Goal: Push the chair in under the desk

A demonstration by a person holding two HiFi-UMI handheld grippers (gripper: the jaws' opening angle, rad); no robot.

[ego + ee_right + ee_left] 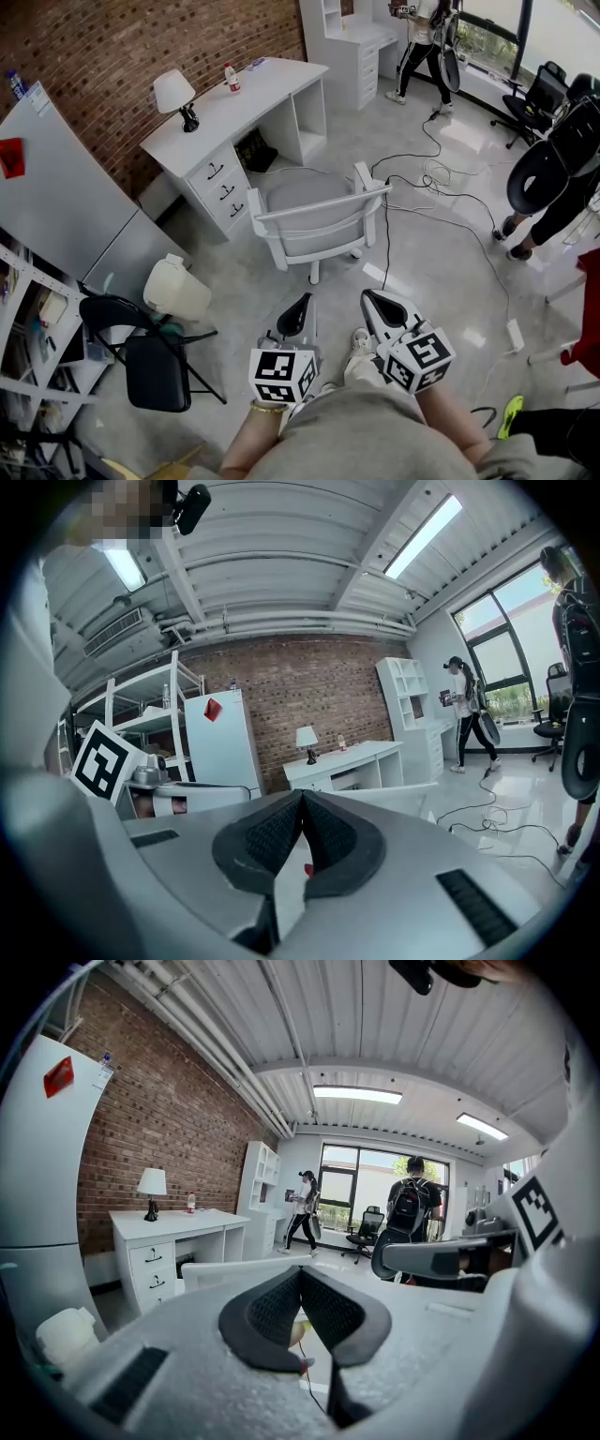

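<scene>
The white chair (319, 220) with the grey seat stands on the floor, pulled out from the white table (253, 98). Its seat faces the opening beside the drawer unit (220, 183) and its backrest is turned toward the person. No part of the chair is under the table top. The left gripper (302, 307) and the right gripper (372, 302) are held side by side short of the backrest, apart from it and touching nothing. Each gripper view shows its jaws clenched together, pad against pad, with nothing between them. A table lamp (176, 97) and a small bottle (232, 78) stand on the table top, against the brick wall (122, 47). A black folding chair (150, 361) stands well to the left, and cables (441, 183) trail over the floor to the right of the white chair.
</scene>
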